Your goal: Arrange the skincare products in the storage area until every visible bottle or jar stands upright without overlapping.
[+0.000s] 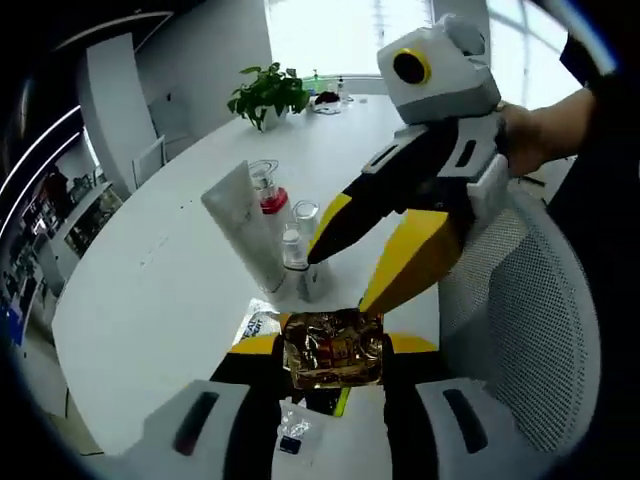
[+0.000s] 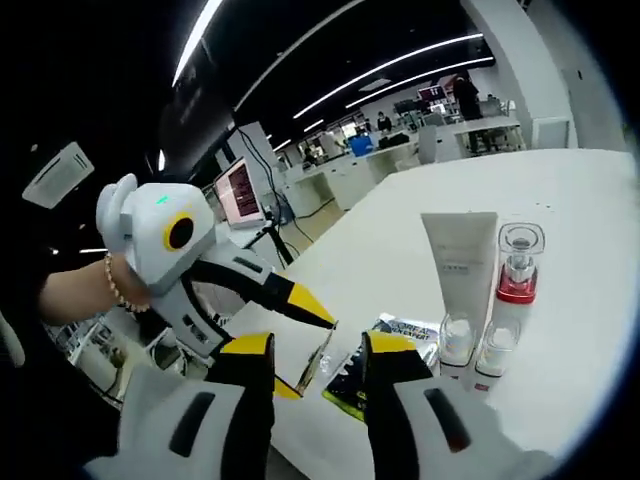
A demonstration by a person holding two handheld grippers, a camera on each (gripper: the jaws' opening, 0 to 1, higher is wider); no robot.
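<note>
We've got the left gripper (image 1: 335,345) fingers pinching a gold sachet (image 1: 335,348); right gripper (image 2: 318,350) fingers sit open, desk (image 1: 170,290) edge close, four upright containers at one o'clock.

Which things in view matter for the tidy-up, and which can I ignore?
Job: white tube, red-banded bottle, two small clear bottles, gold sachet in the left gripper, dark sachet.
Ignore: potted plant, mesh chair, monitor.

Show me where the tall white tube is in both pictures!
Left gripper view: the white tube stands left of centre on the table.
Right gripper view: the white tube stands right of centre.
Shared landmark: the red-collared bottle right beside it.
</note>
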